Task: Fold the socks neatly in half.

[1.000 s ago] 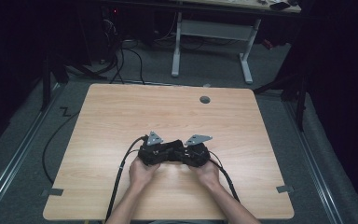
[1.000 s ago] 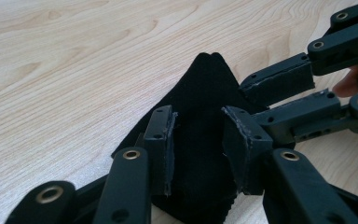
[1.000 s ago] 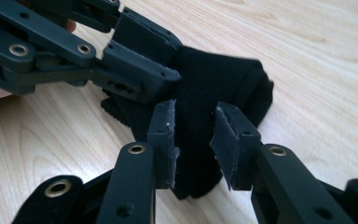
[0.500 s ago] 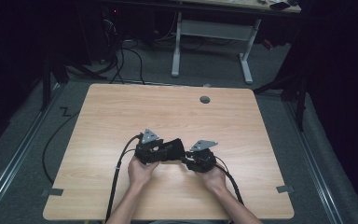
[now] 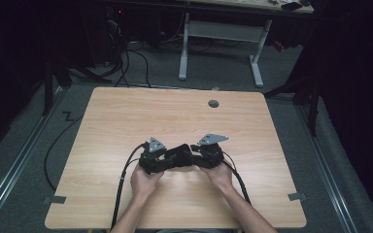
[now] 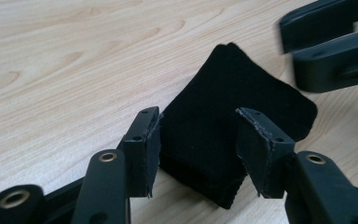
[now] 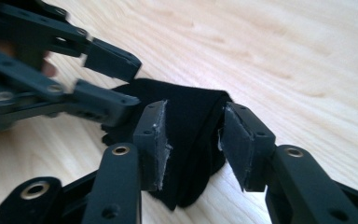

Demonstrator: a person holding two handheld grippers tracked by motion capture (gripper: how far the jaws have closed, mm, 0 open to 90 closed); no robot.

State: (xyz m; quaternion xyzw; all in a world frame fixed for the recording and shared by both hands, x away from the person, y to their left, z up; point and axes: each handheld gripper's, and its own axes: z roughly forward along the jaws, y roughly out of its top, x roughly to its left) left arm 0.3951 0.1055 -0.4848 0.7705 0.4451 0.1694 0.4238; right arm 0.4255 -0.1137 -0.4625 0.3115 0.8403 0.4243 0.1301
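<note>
A folded black cloth point(image 5: 182, 154) lies on the wooden table point(image 5: 126, 116), near its front middle. My left gripper point(image 5: 172, 159) points at it from the left and my right gripper point(image 5: 194, 154) from the right. In the left gripper view the cloth point(image 6: 233, 88) sits between my left gripper's point(image 6: 198, 149) spread pads, with the other gripper's jaws point(image 6: 335, 51) at the upper right. In the right gripper view the cloth point(image 7: 191, 112) lies between my right gripper's point(image 7: 193, 144) pads. Both pairs of jaws have just been opening and neither presses on the cloth.
A round grey grommet point(image 5: 213, 103) sits near the table's far edge. Black cables point(image 5: 126, 170) trail off the front edge. A white-legged desk point(image 5: 218, 39) stands behind the table. Grey tape marks point(image 5: 54, 199) sit at the front corners.
Both grippers' jaws have spread wider around the cloth. My right gripper dipped toward the front right, then rose slightly. The left hand has stayed put.
</note>
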